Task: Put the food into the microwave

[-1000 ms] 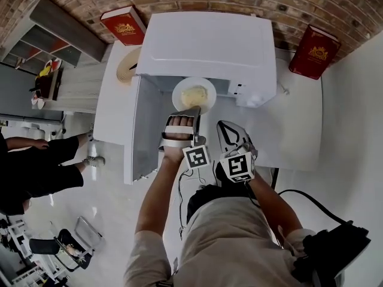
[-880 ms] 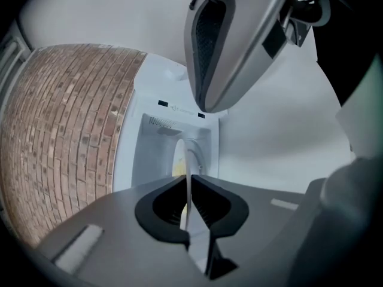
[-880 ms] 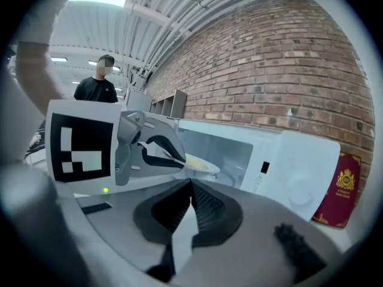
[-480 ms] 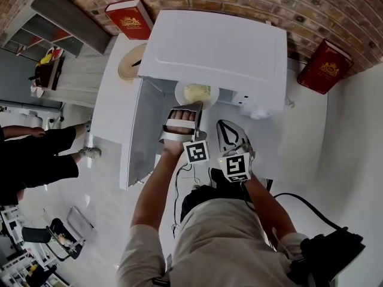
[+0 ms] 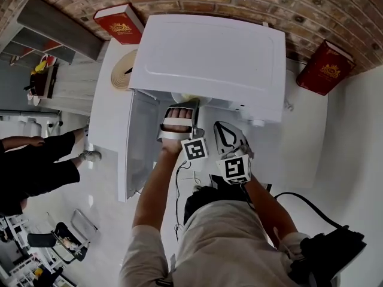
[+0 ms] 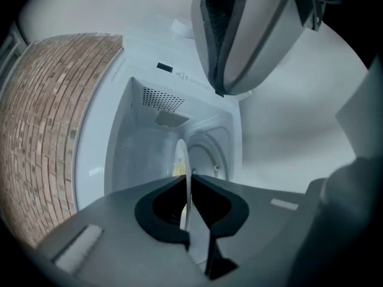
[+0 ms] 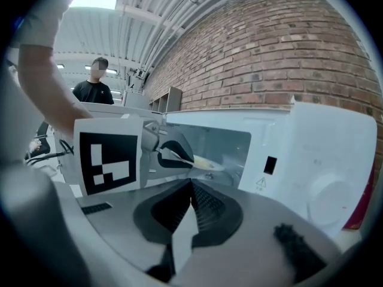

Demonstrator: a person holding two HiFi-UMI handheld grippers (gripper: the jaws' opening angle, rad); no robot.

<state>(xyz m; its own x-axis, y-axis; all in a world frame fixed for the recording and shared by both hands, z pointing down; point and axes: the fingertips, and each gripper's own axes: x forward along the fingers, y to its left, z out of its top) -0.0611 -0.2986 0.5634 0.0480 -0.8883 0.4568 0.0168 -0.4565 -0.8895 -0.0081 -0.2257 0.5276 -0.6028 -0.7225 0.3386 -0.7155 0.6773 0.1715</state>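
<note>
The white microwave (image 5: 209,55) stands with its door (image 5: 140,142) swung open to the left. My left gripper (image 5: 184,105) is shut on the rim of a white plate (image 5: 187,99) and reaches into the opening. In the head view the microwave's top hides most of the plate. In the left gripper view the plate (image 6: 187,178) shows edge-on between the jaws of the left gripper (image 6: 188,184), inside the cavity (image 6: 161,136), with yellow food (image 6: 176,169) on it. My right gripper (image 5: 224,127) hangs just right of the left one, shut and empty. The right gripper view shows that gripper (image 7: 190,187) and beyond it the plate (image 7: 206,163).
Two red books (image 5: 122,23) (image 5: 326,67) lean on the brick wall either side of the microwave. A tan round mat (image 5: 122,70) lies on the white table (image 5: 293,136) left of it. A person in black (image 5: 36,160) sits at far left.
Both grippers have moved toward the microwave. The plate has gone from in front of the opening to inside the cavity, so the head view now shows only a sliver.
</note>
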